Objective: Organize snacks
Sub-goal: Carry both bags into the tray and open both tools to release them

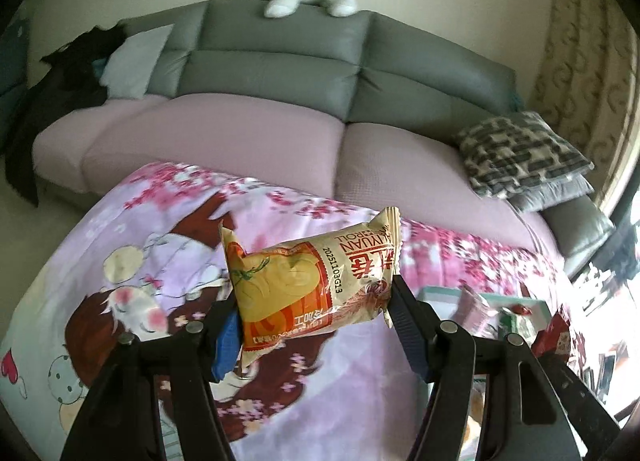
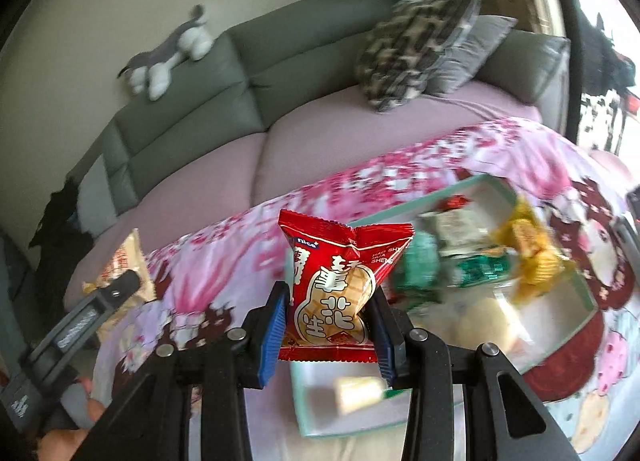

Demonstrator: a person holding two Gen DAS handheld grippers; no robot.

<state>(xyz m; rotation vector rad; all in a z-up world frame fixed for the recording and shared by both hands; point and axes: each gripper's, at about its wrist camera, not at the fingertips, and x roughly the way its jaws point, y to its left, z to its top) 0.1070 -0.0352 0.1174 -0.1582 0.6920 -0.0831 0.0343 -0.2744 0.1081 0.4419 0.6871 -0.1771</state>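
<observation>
Both packets look light, puffy and crinkly: the left gripper (image 1: pixel 312 313) pinches the yellow roll packet (image 1: pixel 310 285) by its ends above the floral blanket (image 1: pixel 120 261), while the right gripper (image 2: pixel 328 325) squeezes the red peanut packet (image 2: pixel 340 293) at its waist over the near-left corner of the snack tray (image 2: pixel 584 293).

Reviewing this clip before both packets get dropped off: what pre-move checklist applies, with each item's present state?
1. Left gripper clamps the yellow roll packet: ok.
2. Right gripper clamps the red peanut packet: ok.
3. Red packet is over the teal-rimmed tray: ok, above its near-left part.
4. Tray has bare floor left: ok, near side looks open; far side is crowded.
5. Yellow packet is over the tray: not ok, it hangs above the floral cloth.
6. Grip firmness: cannot tell.
</observation>
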